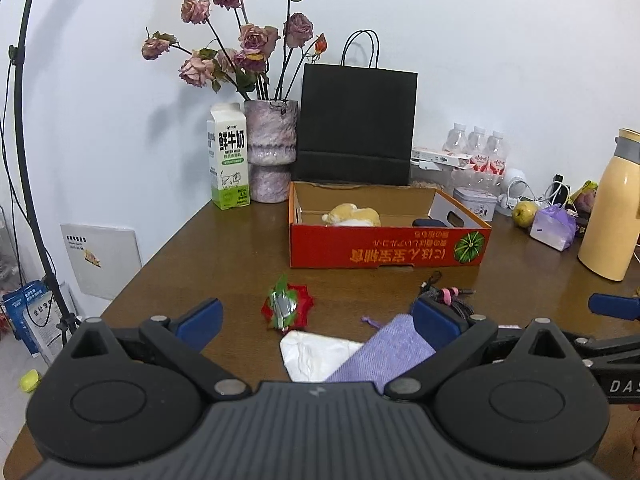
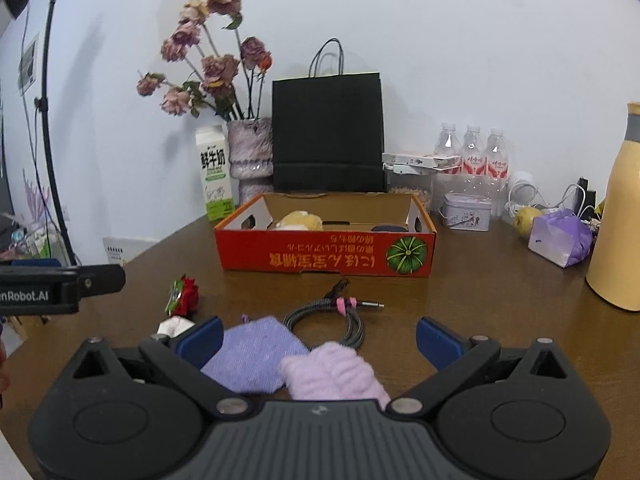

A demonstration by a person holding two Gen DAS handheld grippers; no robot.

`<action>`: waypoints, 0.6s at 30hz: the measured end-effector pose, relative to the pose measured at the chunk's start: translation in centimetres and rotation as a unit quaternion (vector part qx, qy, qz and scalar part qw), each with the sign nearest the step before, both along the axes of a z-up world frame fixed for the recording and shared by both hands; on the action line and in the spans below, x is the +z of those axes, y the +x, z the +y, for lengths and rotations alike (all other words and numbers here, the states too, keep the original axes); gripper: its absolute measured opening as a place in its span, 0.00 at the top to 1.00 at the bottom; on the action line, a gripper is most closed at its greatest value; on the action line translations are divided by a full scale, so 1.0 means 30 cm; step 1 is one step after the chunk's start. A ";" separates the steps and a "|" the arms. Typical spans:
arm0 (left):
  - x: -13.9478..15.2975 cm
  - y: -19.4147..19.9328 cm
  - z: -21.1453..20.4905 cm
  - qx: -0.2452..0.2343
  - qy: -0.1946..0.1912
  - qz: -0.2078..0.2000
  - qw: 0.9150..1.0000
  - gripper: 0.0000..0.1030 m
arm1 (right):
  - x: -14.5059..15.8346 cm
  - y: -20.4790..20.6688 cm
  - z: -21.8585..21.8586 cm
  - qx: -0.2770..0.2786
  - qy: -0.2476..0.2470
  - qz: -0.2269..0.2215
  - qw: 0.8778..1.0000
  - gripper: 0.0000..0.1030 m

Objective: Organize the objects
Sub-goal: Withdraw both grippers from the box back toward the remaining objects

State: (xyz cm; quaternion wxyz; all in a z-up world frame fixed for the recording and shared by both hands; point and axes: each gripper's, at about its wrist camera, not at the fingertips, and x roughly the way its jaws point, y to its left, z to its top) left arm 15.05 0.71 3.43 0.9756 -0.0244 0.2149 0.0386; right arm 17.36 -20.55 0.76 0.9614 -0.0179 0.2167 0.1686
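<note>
Hovering wide open and empty, both the left gripper (image 1: 316,316) and right gripper (image 2: 318,338) face the soft, limp lilac pouch (image 2: 256,354); pinching its middle seems best.

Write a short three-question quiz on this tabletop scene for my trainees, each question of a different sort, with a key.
1. True or false: the yellow plush toy lies inside the red cardboard box.
2. Which lies nearest the right tongs? A the milk carton; B the pink fluffy item; C the yellow thermos.
3. Fill in: the coiled cable is bound with a ____ tie.

Key: 1 true; 2 B; 3 pink.
</note>
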 end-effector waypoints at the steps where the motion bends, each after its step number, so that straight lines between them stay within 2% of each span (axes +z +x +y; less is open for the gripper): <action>1: -0.009 -0.009 0.001 0.001 0.002 0.001 1.000 0.00 | -0.003 -0.013 0.001 0.001 0.000 -0.002 1.000 0.00; 14: -0.096 -0.065 0.028 0.004 -0.007 0.021 1.000 0.00 | -0.064 -0.086 -0.025 0.016 0.010 0.009 1.000 0.00; 18: -0.126 -0.056 0.041 0.004 -0.021 0.043 0.999 0.00 | -0.095 -0.073 -0.034 0.013 0.006 0.023 1.000 0.00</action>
